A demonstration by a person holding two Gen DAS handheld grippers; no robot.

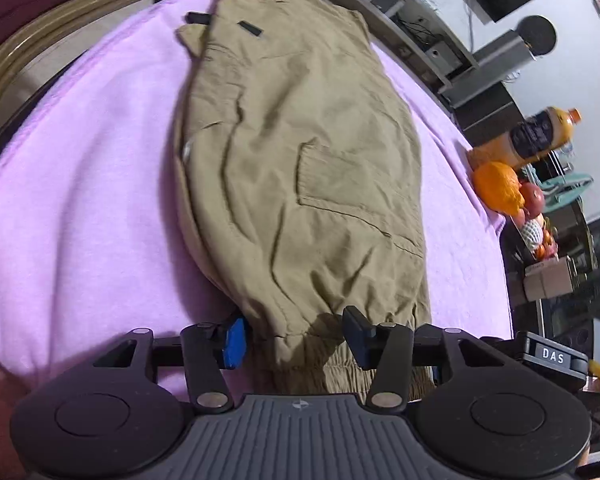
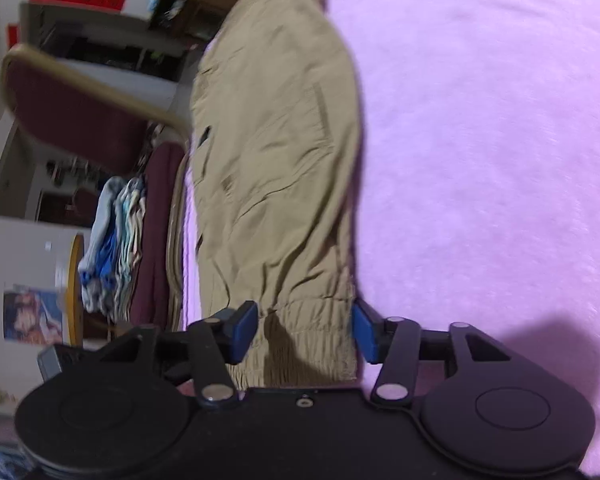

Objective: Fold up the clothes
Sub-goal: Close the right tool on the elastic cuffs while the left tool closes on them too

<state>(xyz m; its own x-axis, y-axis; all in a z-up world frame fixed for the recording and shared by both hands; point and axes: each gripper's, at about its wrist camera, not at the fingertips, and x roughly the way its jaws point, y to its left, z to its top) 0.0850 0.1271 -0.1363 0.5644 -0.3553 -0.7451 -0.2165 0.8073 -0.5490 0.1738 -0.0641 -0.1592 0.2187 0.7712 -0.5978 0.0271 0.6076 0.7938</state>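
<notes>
At the table's near edge, both hand-held grippers, left (image 1: 296,338) and right (image 2: 306,330), straddle the trousers' (image 1: 300,168) cuffs, jaws half-open, poised to pinch for folding lengthwise.

Creased matt khaki woven-cloth cargo trousers (image 1: 300,168) on fuzzy matt lilac fleece desk cover (image 1: 84,184); matt black plastic gripper (image 1: 296,344) with blue pads.

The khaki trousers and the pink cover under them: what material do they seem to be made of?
The khaki trousers look like thin woven cotton or a cotton blend, matte, with sharp creases, stitched pockets and a gathered elastic cuff. The pink cover looks like soft fleece or terry, matte and slightly fuzzy in the right wrist view. The exact fibre cannot be told.
</notes>
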